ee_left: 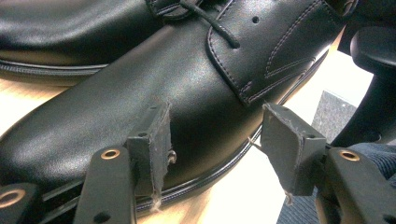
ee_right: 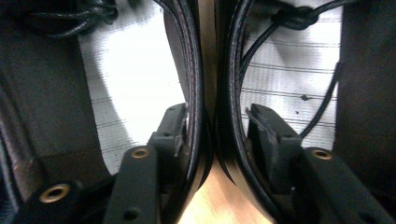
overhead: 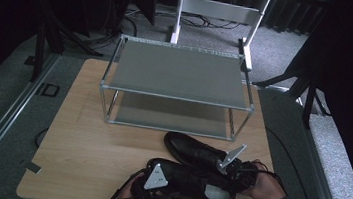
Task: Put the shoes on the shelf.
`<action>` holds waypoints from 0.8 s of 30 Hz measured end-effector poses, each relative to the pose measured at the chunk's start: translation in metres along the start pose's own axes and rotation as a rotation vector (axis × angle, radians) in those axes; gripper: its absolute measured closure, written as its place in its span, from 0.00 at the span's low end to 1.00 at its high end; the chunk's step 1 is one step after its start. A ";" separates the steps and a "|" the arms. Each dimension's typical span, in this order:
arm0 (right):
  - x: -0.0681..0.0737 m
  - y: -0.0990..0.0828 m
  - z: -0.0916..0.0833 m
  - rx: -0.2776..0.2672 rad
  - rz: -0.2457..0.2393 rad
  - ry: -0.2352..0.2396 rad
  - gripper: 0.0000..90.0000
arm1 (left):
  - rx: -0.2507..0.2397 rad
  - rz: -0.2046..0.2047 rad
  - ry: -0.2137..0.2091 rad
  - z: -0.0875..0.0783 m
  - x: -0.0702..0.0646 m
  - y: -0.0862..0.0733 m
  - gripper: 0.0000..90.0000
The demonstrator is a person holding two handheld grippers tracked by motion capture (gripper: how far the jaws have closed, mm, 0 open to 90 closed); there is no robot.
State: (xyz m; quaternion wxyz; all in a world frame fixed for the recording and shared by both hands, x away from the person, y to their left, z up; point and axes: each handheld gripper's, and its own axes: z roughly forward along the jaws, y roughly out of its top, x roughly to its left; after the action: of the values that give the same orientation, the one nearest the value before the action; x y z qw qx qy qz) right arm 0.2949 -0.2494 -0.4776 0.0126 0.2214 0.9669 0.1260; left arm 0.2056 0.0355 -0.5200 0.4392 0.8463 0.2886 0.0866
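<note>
Gripping two black dress shoes together looks like the step in hand. The right tongs [ee_right: 212, 135] are reaching into the shoe openings from the heel end, one jaw inside each shoe, so the two adjoining collar walls are sitting between the pads. The pads seem to be pressing on those walls, though the dim light makes it hard to be sure the squeeze is firm.

The near shoe [overhead: 190, 184] is lying on the wooden table [overhead: 87, 155] close to the person's edge, and the far shoe [overhead: 194, 149] is lying just beside it, toward the two-tier metal shoe rack [overhead: 178, 87] standing at the back of the table. Both rack shelves are bare.

The left tongs [ee_left: 215, 140] are hovering at the toe of the near shoe, jaws standing moderately apart with the toe cap behind and between them; the pads are not visibly clamping the leather.

Next, I judge, the pair is going to be lifted toward a rack shelf. That calls for a secure pinch on both collars so neither shoe slips, and for the left tongs steadying the toe while the shoes are rising level.
</note>
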 end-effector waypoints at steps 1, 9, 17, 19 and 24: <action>0.000 0.000 0.001 0.006 0.006 0.006 0.69 | -0.001 -0.001 0.002 0.000 0.000 0.000 0.48; 0.003 0.000 0.002 0.000 0.055 0.016 0.86 | 0.011 0.003 0.013 0.000 -0.001 -0.001 0.48; 0.002 -0.003 -0.001 -0.090 0.127 0.028 0.89 | 0.003 -0.003 0.024 -0.004 0.001 -0.001 0.47; 0.003 -0.004 0.000 -0.106 0.133 0.029 0.89 | -0.001 -0.007 0.029 -0.005 0.002 -0.001 0.47; 0.004 -0.007 -0.001 -0.149 0.146 0.036 0.89 | -0.004 -0.010 0.035 -0.008 0.004 -0.001 0.47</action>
State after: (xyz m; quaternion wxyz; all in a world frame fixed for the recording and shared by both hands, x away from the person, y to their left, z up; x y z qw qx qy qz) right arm 0.2887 -0.2541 -0.4781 0.0023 0.2873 0.9363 0.2022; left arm 0.2052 0.0443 -0.5166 0.4364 0.8423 0.3001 0.0998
